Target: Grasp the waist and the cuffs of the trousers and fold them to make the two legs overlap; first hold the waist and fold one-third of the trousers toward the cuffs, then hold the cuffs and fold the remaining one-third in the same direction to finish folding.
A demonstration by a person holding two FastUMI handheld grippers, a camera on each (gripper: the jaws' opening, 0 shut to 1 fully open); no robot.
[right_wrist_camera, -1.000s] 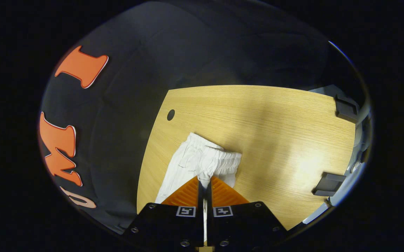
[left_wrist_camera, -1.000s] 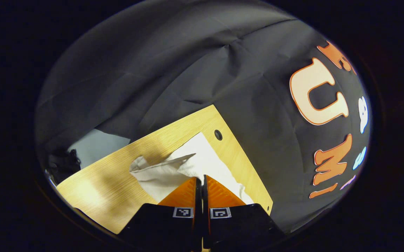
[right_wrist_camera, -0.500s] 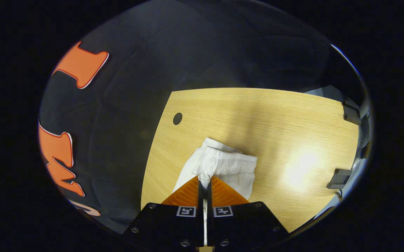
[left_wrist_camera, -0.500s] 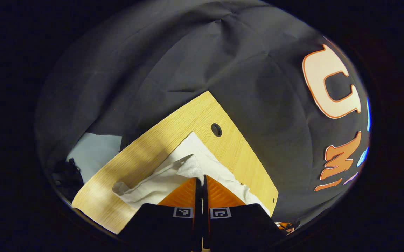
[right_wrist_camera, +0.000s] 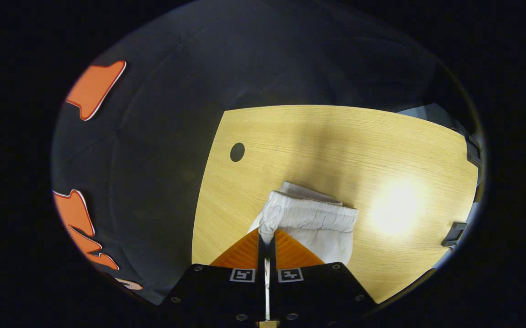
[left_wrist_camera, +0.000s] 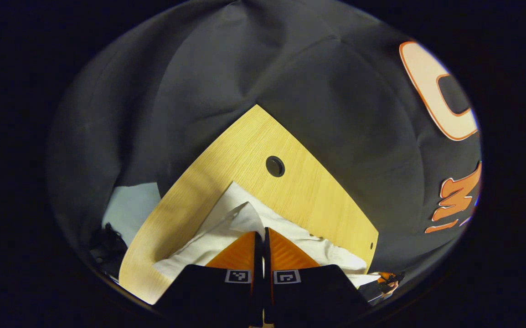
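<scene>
On the light wooden table [right_wrist_camera: 317,141] in front of me lie the white trousers [right_wrist_camera: 311,221], and both of my tools have a hold of them. In the right gripper view, my right gripper [right_wrist_camera: 266,234] has its two fingers pressed together on the gathered elastic waist [right_wrist_camera: 308,214], pinching the fabric at its near left corner; the ruched band runs off to the right from the pinch, with a second layer of cloth peeking out just behind it. The waist end sits near the middle of the table, to the right of the round cable hole [right_wrist_camera: 237,151] and well apart from the dark clamps [right_wrist_camera: 454,233] at the table's far right edge.

In the left gripper view, my left gripper [left_wrist_camera: 259,237] is likewise clamped on white fabric, a raised fold [left_wrist_camera: 244,218] standing up just ahead of the fingertips. I take this to be the cuff end, though I cannot make out a hem clearly. The rest of the cloth spreads flat beneath it toward the right, along the table edge, and a corner of it reaches near the cable hole [left_wrist_camera: 275,166] without touching. At the lower right rim I glimpse the other gripper [left_wrist_camera: 388,279], small and blurred.
</scene>
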